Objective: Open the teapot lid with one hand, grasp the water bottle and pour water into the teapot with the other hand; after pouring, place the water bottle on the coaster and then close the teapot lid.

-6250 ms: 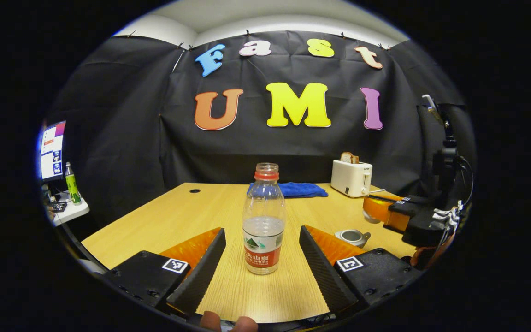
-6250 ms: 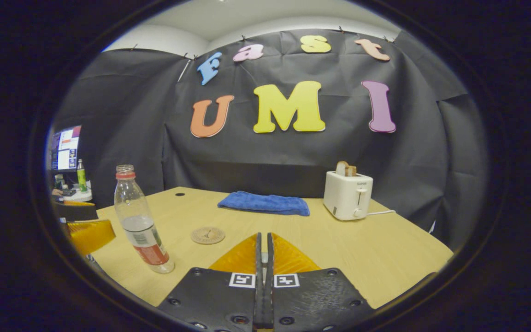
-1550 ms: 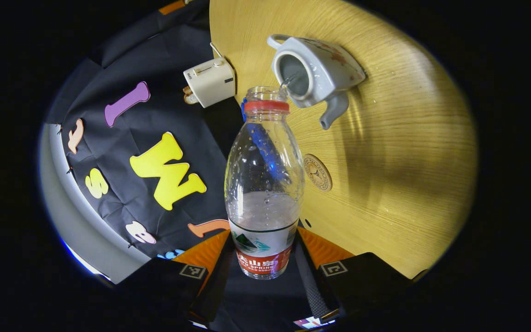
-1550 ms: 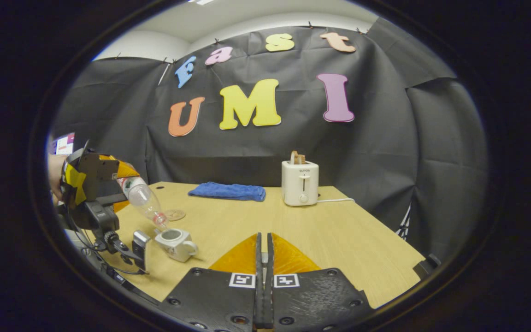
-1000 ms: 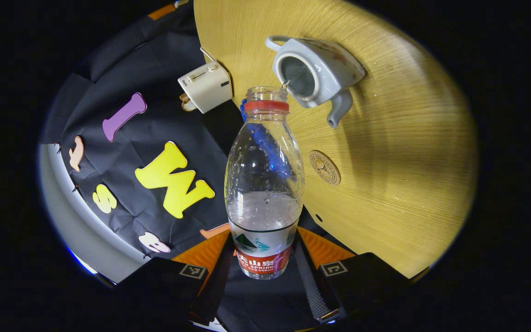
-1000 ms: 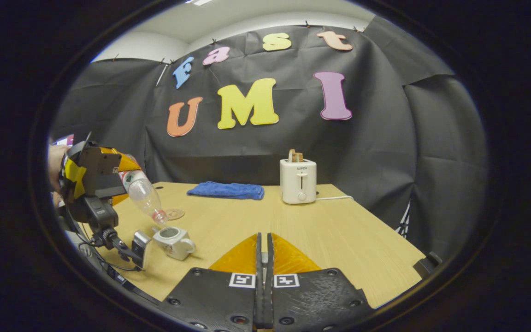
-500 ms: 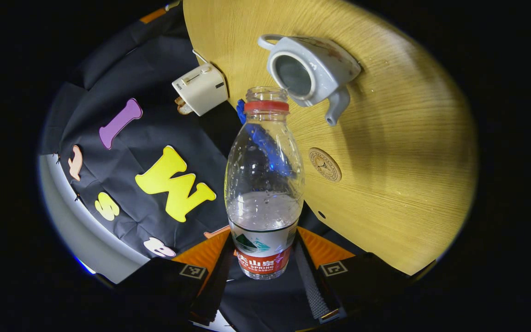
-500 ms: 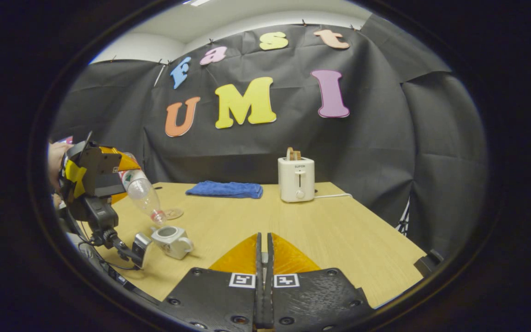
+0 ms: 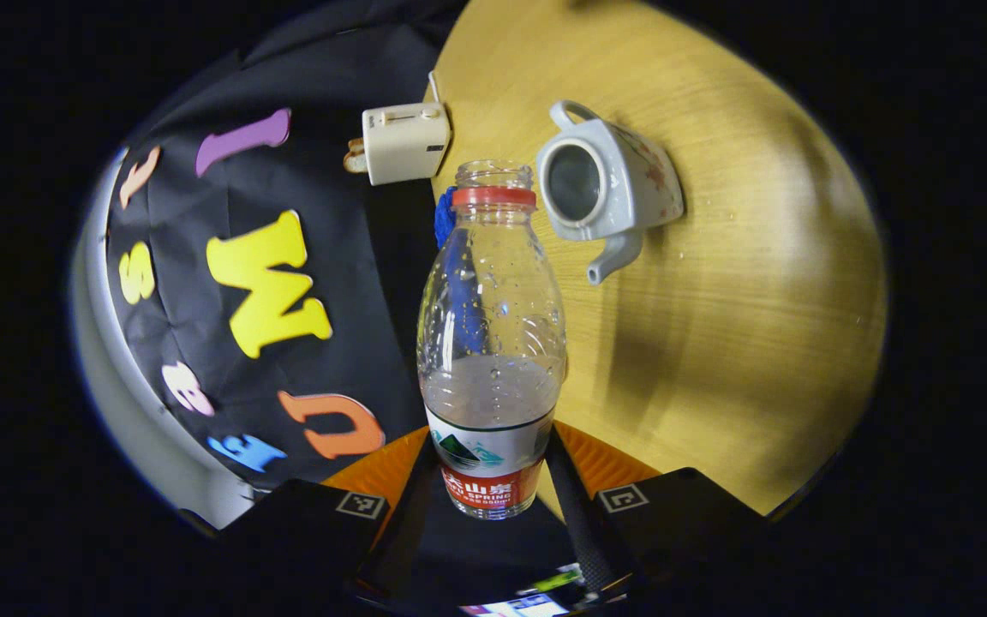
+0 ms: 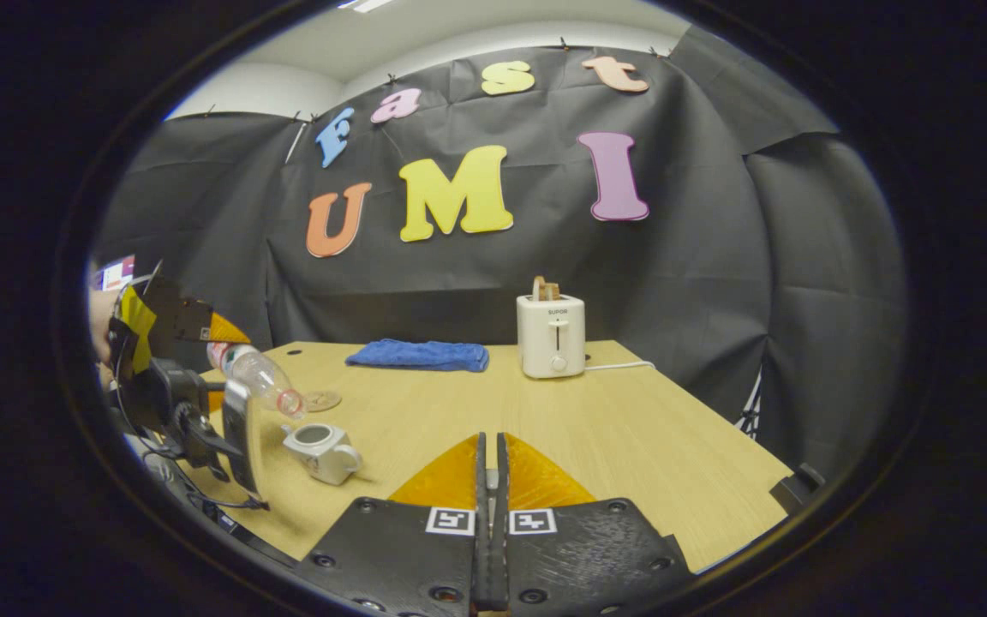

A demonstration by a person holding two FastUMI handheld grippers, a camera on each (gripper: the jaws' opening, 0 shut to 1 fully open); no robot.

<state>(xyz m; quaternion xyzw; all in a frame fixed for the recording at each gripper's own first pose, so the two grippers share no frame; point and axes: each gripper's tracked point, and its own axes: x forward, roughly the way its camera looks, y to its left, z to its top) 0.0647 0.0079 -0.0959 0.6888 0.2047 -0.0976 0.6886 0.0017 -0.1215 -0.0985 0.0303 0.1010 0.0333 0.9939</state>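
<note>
My left gripper [image 9: 492, 463] is shut on the lower body of a clear water bottle [image 9: 492, 326] with a red neck ring and no cap, part full. The bottle is held tilted above the table, its mouth a little to one side of the open white teapot [image 9: 622, 184]. No water runs from it. In the right gripper view the bottle [image 10: 258, 374] slants down toward the teapot [image 10: 318, 450], with the round coaster [image 10: 320, 400] just behind. My right gripper [image 10: 490, 446] hangs shut over the table's near side; a pale sliver shows between its fingers, the lid itself hidden.
A white toaster [image 10: 551, 336] with bread stands at the back of the wooden table [image 10: 631, 428], its cord trailing right. A blue cloth [image 10: 418, 354] lies folded to its left. A hand holds the left gripper at the table's left edge.
The bottle has swung away from the teapot's opening and lies flatter; the thin stream seen a second ago has stopped. My right gripper has hardly moved.
</note>
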